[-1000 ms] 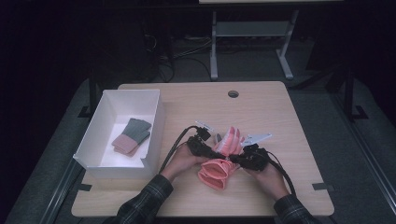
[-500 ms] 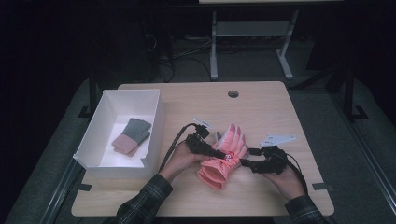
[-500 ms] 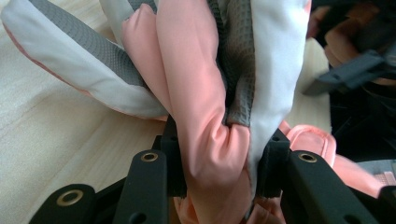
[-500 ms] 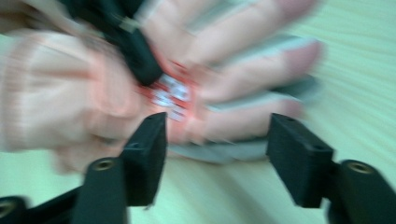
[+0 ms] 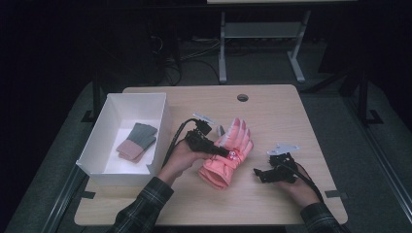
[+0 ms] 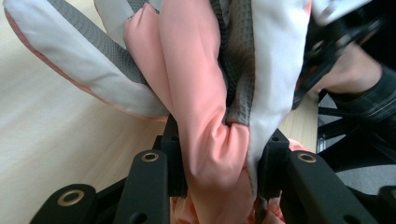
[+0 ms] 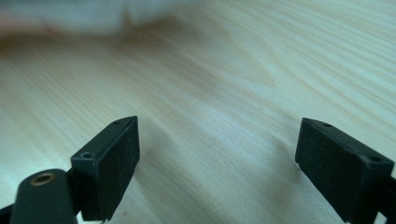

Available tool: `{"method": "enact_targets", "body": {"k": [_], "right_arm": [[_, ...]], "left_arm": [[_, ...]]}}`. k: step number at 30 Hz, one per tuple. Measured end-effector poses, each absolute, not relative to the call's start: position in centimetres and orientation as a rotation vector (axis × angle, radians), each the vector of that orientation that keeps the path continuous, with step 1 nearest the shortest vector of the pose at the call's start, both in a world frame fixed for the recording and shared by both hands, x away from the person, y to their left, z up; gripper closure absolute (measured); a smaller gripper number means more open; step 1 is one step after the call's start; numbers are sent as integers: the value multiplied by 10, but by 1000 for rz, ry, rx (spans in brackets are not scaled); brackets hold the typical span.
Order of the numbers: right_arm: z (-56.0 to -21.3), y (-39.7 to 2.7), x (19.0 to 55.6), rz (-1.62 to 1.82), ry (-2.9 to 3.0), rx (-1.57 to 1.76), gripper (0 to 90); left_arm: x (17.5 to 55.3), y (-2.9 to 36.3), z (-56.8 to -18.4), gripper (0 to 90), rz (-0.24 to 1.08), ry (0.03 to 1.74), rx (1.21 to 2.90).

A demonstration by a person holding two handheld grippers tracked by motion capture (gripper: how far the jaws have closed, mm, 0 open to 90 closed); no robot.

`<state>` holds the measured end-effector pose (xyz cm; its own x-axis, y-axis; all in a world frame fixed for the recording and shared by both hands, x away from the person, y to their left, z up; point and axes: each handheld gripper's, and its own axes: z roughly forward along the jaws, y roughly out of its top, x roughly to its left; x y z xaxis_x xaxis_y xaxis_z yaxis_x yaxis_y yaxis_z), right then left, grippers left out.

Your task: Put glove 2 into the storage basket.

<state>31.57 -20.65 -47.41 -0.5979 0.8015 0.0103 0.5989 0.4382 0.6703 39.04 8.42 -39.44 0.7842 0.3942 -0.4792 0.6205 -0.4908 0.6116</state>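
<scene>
Pink ski glove [image 5: 228, 155] lies on the wooden table [image 5: 272, 111] near its middle, cuff toward the person, fingers pointing away. Left gripper [image 5: 219, 150] clamps it across the middle; in the left gripper view the jaws sit partly closed with pink, white and grey fabric [image 6: 219, 116] bunched tight between the pads, glove fingers fanning out above them. Right gripper [image 5: 257, 174] sits to the right of the glove, apart from it, low over bare wood. Its jaws have just been opening and now stand wide, nothing between them; right gripper view has only wood grain between the two black pads [image 7: 114, 158], blurred pale glove edge at the top. White bin [image 5: 104, 141] sits at the left of the table, just beside the left hand's forearm, with a folded grey-and-pink knit glove [image 5: 137, 141] inside on its floor. Plaid sleeves [image 5: 143, 206] come in from the bottom edge.
</scene>
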Motion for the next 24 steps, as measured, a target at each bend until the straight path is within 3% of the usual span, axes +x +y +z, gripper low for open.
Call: {"method": "enact_targets", "body": {"k": [12, 24], "right_arm": [[-482, -209, 315, 1008, 2328, 1232, 64], [-483, -209, 316, 992, 2325, 1248, 32]], "left_arm": [[392, 126, -315, 631, -244, 783, 2121], [392, 219, -243, 630, -107, 887, 2023]]}}
